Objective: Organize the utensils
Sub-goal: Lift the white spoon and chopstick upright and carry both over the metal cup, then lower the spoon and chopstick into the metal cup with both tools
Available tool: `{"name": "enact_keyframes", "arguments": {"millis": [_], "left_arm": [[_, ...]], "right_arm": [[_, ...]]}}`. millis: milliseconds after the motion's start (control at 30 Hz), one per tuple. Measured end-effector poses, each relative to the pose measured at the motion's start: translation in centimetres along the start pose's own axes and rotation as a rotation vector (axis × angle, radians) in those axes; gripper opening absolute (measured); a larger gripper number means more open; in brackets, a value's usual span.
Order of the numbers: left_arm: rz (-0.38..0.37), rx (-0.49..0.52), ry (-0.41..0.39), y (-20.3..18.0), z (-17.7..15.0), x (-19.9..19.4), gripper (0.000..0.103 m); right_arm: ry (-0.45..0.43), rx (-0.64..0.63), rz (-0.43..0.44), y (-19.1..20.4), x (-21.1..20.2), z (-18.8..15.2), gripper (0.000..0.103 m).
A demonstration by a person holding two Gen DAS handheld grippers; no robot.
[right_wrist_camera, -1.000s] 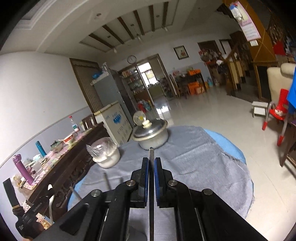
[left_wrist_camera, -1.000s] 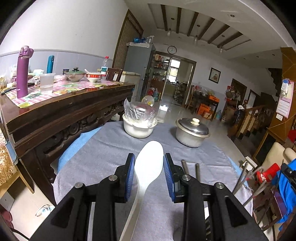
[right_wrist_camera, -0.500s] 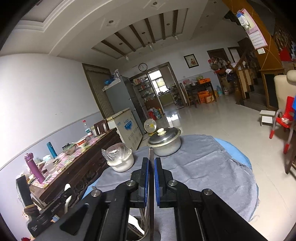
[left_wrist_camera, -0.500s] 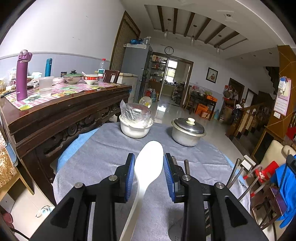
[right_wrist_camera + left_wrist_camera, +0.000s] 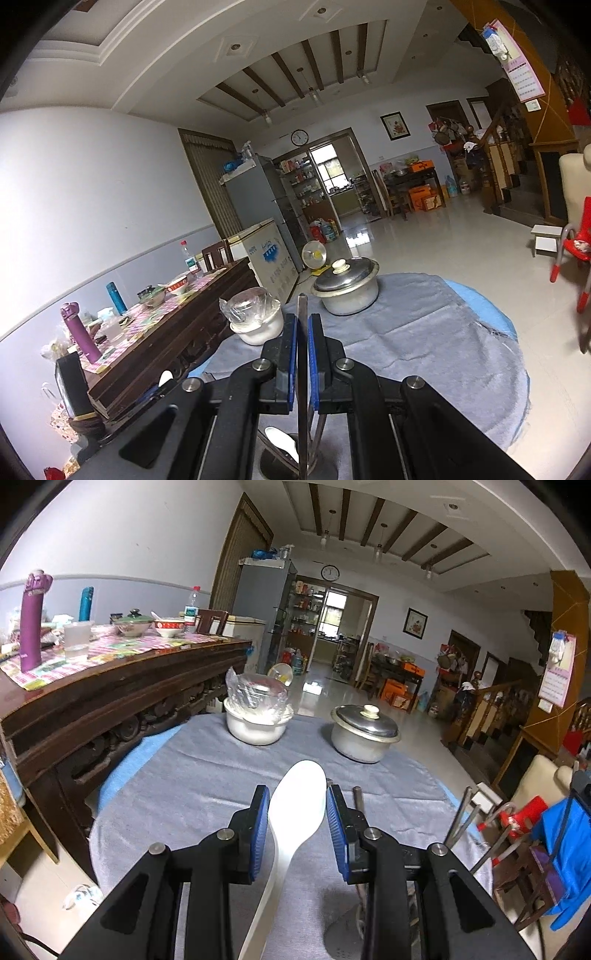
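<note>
A lived-in home: fridge [image 5: 264,602], wall clock [image 5: 330,572], cluttered sideboard [image 5: 110,686], staircase [image 5: 517,177].

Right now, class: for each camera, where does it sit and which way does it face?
Left wrist: on the left tool, facing over the white spoon it holds toward the lidded pot.
Right wrist: on the right tool, shut on a metal utensil, facing the same room.
Both share the pot, the wrapped bowl, the grey cloth.

White walls with a grey lower band [image 5: 147,587]. Beamed ceiling [image 5: 295,74], wall clock [image 5: 330,572] above the doorway ahead. Glossy pale tile floor [image 5: 461,251]. Dark carved wooden sideboard [image 5: 110,701] left of the hand-held gripper; staircase [image 5: 491,709] to the right. Daylight through the far window [image 5: 328,166].
</note>
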State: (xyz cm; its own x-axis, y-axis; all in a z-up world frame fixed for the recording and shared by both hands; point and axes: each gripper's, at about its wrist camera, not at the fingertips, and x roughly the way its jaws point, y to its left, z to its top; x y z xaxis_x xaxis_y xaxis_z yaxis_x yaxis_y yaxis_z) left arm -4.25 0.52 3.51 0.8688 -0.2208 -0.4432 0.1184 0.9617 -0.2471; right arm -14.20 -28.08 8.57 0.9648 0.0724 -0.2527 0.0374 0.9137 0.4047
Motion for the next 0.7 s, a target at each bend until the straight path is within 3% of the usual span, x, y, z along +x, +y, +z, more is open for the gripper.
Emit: {"name": "enact_keyframes", "arguments": {"millis": [367, 700], "left_arm": [[-0.17, -0.091, 0.006, -0.6, -0.1, 0.1, 0.033], [-0.292, -0.159, -0.03, -2.0, 0.6, 0.7, 0.033]], "right_arm": [[-0.029, 0.008, 0.048, 0.7, 0.5, 0.7, 0.006], [-0.122, -0.005, 0.047, 1.7, 1.6, 1.3, 0.006]]}}
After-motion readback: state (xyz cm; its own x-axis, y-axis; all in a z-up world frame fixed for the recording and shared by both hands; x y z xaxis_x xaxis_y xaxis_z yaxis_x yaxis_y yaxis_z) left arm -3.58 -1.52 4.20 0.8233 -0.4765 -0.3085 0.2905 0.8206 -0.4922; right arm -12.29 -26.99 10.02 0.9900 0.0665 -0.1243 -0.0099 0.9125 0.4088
